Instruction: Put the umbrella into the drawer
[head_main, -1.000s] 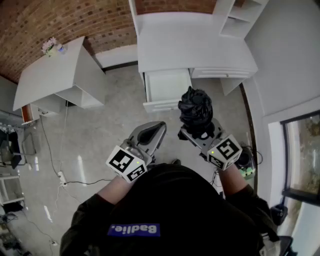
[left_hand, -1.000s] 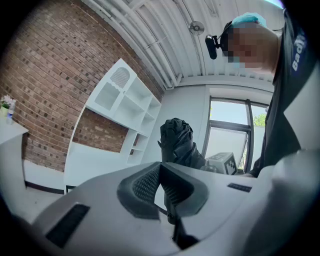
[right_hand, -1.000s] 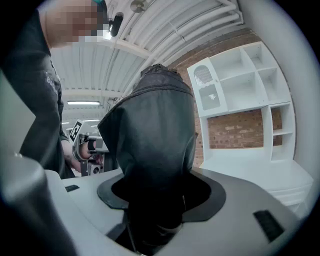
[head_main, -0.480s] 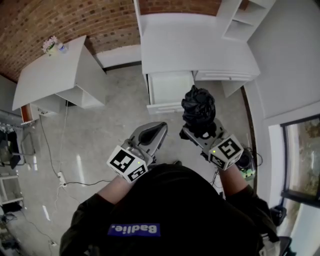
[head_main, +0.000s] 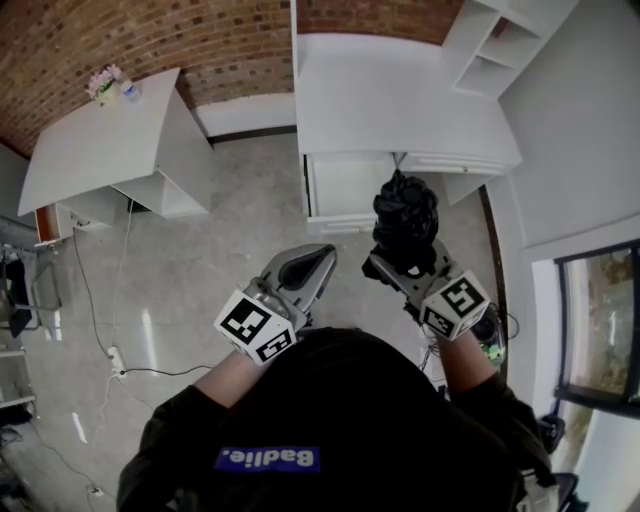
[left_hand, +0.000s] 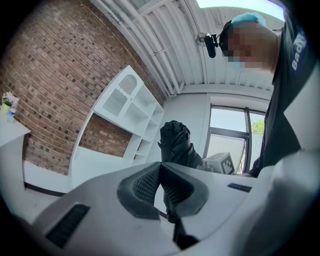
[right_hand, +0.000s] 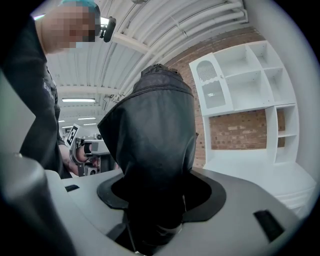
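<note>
A black folded umbrella stands upright in my right gripper, which is shut on its lower end; it fills the right gripper view as a dark bundle between the jaws. The open white drawer sits under the white desk, just beyond and left of the umbrella's top. My left gripper hangs beside the right one, its jaws closed together with nothing in them. From the left gripper view the umbrella shows past the jaw tips.
A white side table with a small flower pot stands at the left by the brick wall. A white shelf unit rises at the desk's right. A cable and power strip lie on the floor.
The desk and open drawer have drifted right and nearer in the head view. The right gripper with the umbrella has edged right toward the drawer front. The left gripper has barely moved.
</note>
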